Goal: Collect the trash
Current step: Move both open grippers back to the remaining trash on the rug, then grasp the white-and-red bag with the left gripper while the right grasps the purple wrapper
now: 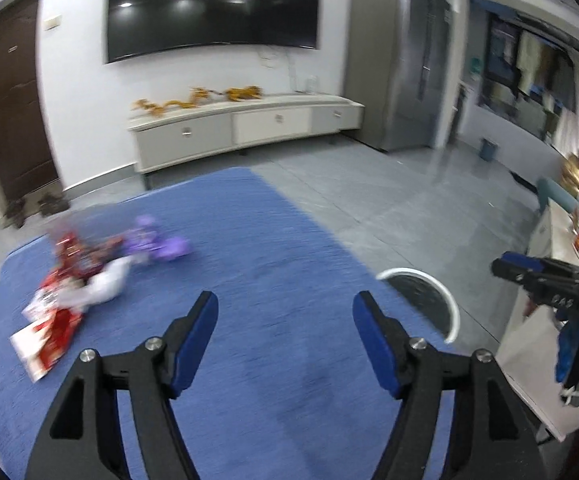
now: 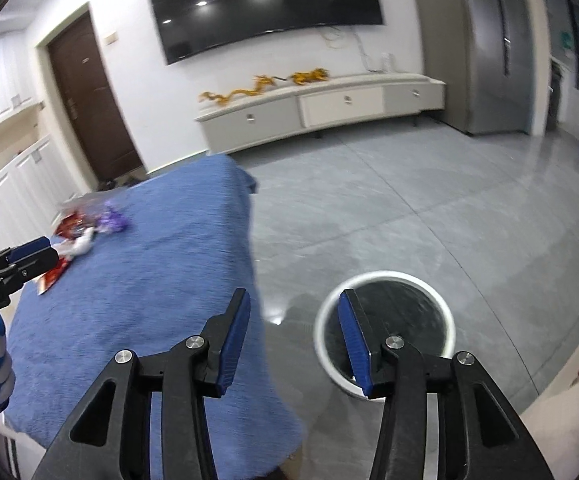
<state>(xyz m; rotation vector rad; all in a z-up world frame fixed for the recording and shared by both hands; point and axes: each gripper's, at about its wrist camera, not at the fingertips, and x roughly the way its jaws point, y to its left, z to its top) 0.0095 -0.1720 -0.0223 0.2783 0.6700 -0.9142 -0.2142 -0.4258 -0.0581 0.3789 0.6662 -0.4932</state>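
Wrappers [image 1: 85, 280] well beyond parted jaws

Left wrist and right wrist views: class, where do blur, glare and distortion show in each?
Left wrist view: the trash pile is motion-smeared and the TV mirrors ceiling lights. Right wrist view: sharper, fisheye bends the TV stand, glare marks the floor beside the bin.
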